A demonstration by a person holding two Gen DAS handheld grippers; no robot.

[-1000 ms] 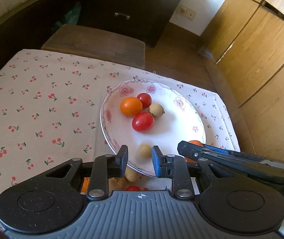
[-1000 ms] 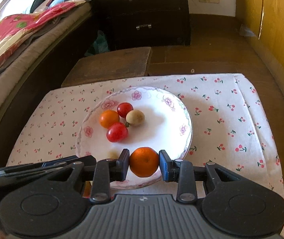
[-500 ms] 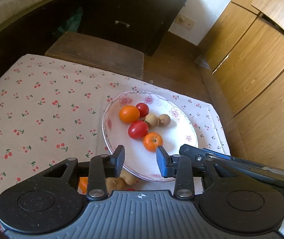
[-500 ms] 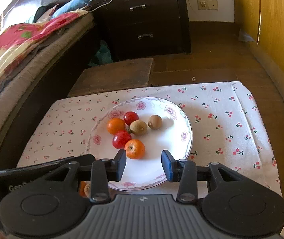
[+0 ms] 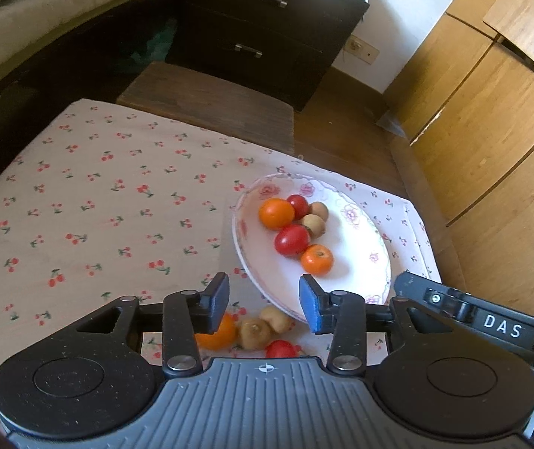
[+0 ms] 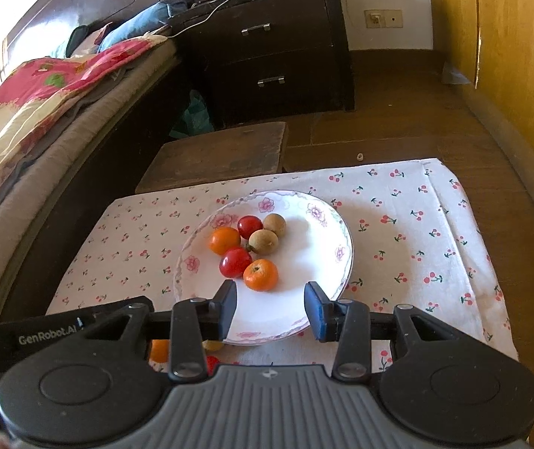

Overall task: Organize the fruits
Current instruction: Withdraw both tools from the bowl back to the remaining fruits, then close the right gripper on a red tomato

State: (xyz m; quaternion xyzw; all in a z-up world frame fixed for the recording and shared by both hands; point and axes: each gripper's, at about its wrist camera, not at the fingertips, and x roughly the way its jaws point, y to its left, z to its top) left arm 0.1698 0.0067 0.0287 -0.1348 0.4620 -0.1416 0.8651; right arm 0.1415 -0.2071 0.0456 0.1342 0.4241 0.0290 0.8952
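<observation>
Left wrist view shows the left gripper (image 5: 264,301) and right gripper (image 6: 270,308) both open and empty above the plate (image 5: 353,280), so go low over the loose fruits (image 5: 255,331) just beside its near rim.

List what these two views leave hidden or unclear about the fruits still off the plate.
- Loose fruits, left wrist view: the left tool covers part of the orange one; the full count is uncertain.
- Same fruits, right wrist view: only slivers show behind the right tool.
- Plate near rim: cut by tool fingers in both views.
- Brown fruits' kind: too small to tell.
</observation>
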